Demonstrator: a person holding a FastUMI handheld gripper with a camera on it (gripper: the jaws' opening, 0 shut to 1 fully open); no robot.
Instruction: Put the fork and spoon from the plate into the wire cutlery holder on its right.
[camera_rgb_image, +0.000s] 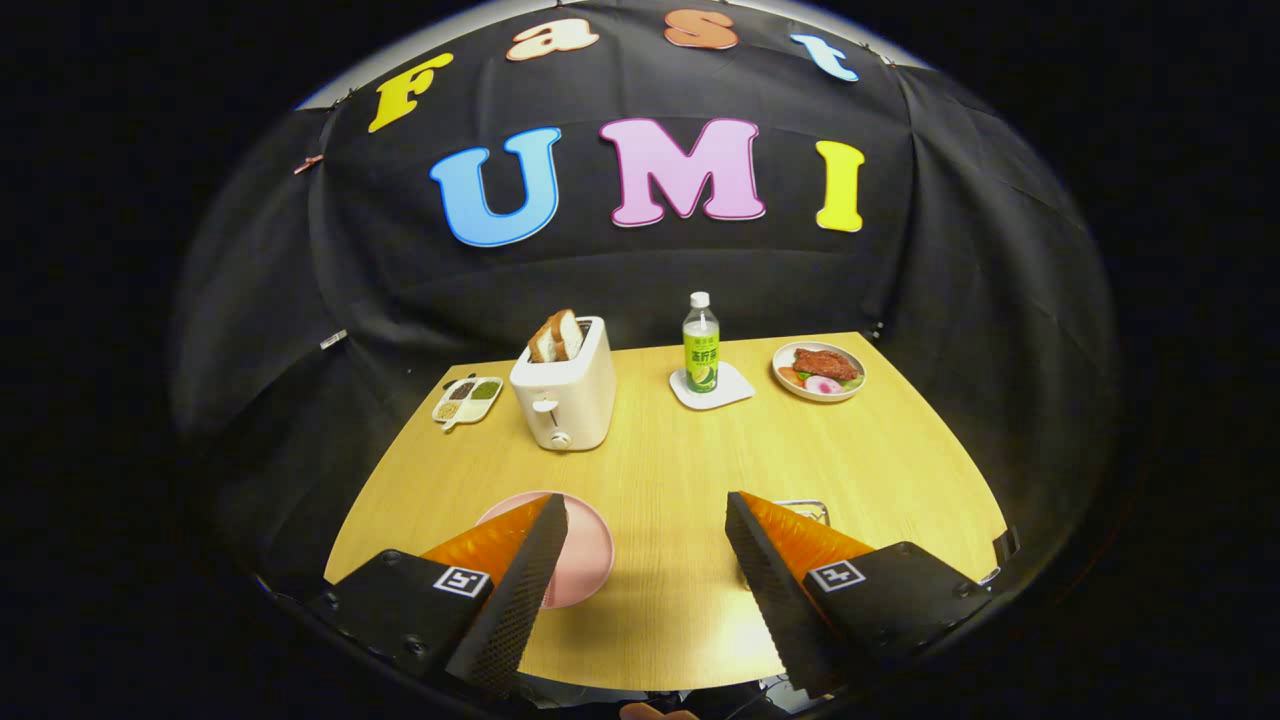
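Two fingers (645, 520) apart above table (680, 450)

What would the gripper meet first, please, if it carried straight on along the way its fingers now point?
The open gripper points over bare table, through the gap between the toaster and the bottle on its coaster. The way looks free up to the booth's black cloth wall, though depth is unclear.

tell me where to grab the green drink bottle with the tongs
Grip the bottle on its straight labelled body, below the white cap, coming level from the front. It stands upright on a white coaster with free table on both sides, so a finger fits each side. The tongs hang open, well short of it, holding nothing.
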